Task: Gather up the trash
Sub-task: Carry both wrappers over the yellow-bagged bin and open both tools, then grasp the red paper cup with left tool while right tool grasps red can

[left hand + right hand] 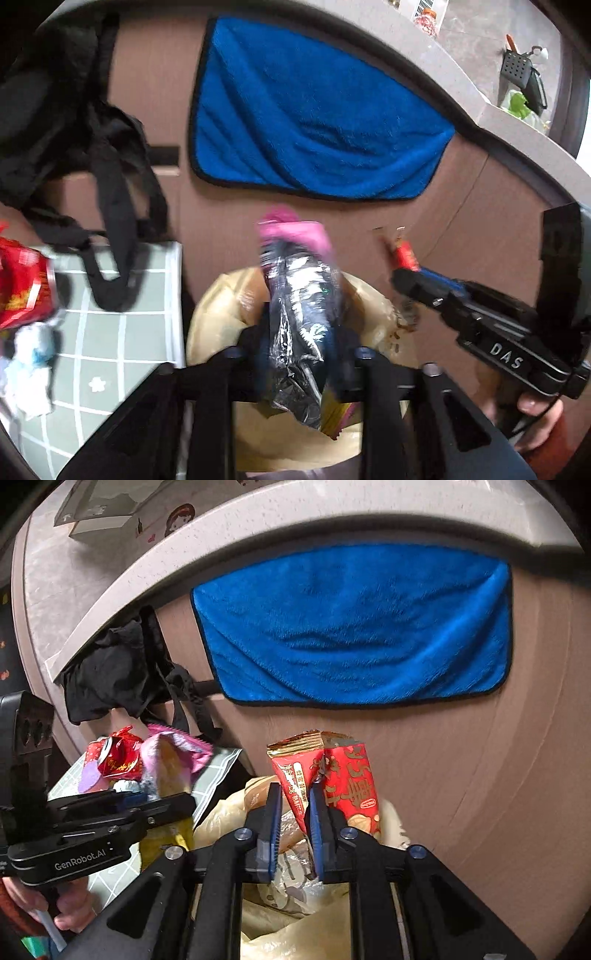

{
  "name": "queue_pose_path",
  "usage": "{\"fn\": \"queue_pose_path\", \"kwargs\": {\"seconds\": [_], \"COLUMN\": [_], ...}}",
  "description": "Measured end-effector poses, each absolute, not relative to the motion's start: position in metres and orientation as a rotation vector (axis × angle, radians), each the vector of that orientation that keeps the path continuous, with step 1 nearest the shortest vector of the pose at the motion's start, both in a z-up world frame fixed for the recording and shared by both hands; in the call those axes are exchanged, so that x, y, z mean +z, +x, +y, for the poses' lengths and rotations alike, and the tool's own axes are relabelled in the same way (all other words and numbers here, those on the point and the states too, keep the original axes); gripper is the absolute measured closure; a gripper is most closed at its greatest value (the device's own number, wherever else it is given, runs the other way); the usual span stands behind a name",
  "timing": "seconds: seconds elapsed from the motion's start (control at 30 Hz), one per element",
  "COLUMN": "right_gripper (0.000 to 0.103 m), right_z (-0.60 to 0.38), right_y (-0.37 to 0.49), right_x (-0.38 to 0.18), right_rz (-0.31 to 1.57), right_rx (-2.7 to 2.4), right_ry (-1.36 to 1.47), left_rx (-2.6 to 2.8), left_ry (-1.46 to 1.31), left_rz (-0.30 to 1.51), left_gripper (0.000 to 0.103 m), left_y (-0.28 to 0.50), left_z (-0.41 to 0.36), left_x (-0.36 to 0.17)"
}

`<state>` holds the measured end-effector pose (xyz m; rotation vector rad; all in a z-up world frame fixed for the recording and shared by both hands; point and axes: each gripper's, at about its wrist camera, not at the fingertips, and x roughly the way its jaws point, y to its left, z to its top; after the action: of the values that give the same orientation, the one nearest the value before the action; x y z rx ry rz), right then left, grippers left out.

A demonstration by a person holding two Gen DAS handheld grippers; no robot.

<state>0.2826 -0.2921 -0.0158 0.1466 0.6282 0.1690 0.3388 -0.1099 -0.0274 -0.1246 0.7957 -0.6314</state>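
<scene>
Both above yellowish trash bag (pixel 295 934): left hand-held gripper (pixel 295 354) clamps pink-silver wrapper (pixel 295 295); right hand-held gripper (pixel 295 830) pinches red packet (pixel 332 775), long axes pointing forward.

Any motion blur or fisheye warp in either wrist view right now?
Left wrist: the pink wrapper in the left claw is smeared; the red can at the frame edge is soft. Right wrist: sharper, the red wrapper print is legible. Both: the counter edge bows strongly.

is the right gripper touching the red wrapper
Touching: the right wrist view shows the right gripper with both blue pads pinching the red wrapper between them.
</scene>
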Motion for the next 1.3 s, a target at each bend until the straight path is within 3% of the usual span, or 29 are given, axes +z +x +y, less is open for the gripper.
{"fn": "queue_pose_path", "kwargs": {"seconds": [0.03,0.1,0.57,0.9,1.3], "right_gripper": [0.077,0.067,0.067,0.061,0.061], "right_z": [-0.293,-0.297,-0.289,-0.215,-0.09], "right_y": [0.285,0.288,0.272,0.259,0.27], "right_x": [-0.018,-0.025,-0.02,0.023,0.04], "right_rz": [0.637,0.649,0.634,0.54,0.565], "right_rx": [0.175,0.194,0.126,0.182,0.359], "right_ry": [0.159,0.195,0.173,0.07,-0.007], "left_rx": [-0.646,-0.646,-0.414,-0.26,-0.057], "left_ry": [-0.138,-0.16,-0.113,-0.215,-0.289], "left_rz": [0.82,0.856,0.728,0.644,0.574], "left_gripper": [0.053,0.051,0.048,0.048,0.048], "left_y": [0.344,0.351,0.325,0.292,0.258], "left_z": [-0.11,-0.107,-0.048,0.059,0.213], "left_x": [-0.032,-0.039,-0.022,0.0,0.017]}}
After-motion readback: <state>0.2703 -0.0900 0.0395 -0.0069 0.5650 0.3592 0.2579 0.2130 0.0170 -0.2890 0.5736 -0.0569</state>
